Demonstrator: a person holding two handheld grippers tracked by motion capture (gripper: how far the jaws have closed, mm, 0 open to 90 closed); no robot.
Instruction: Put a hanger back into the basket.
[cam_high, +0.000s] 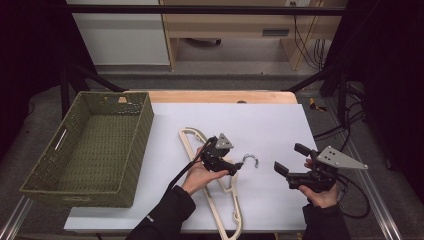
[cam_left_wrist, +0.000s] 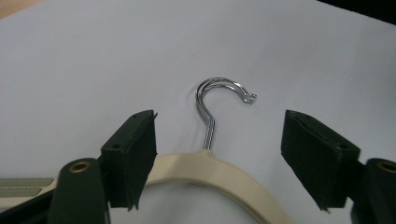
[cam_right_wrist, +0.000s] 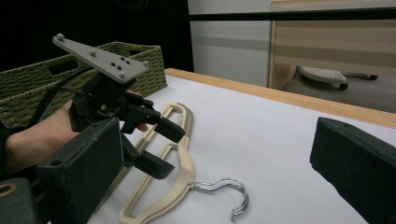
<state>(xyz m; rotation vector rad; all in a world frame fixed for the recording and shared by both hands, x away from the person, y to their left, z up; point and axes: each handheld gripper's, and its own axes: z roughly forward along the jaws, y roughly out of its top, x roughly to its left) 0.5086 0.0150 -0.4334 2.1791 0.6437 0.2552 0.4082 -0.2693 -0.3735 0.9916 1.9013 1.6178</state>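
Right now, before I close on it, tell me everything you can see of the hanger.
The hanger lies flat on the white table. Its body is cream, apparently plastic or painted wood, looking like two hangers stacked, with a chrome wire hook at the neck, curling to one side. The left tool straddles the neck, its open jaws on either side of the shoulder; whether the left pad touches it is unclear. Nothing else touches it.
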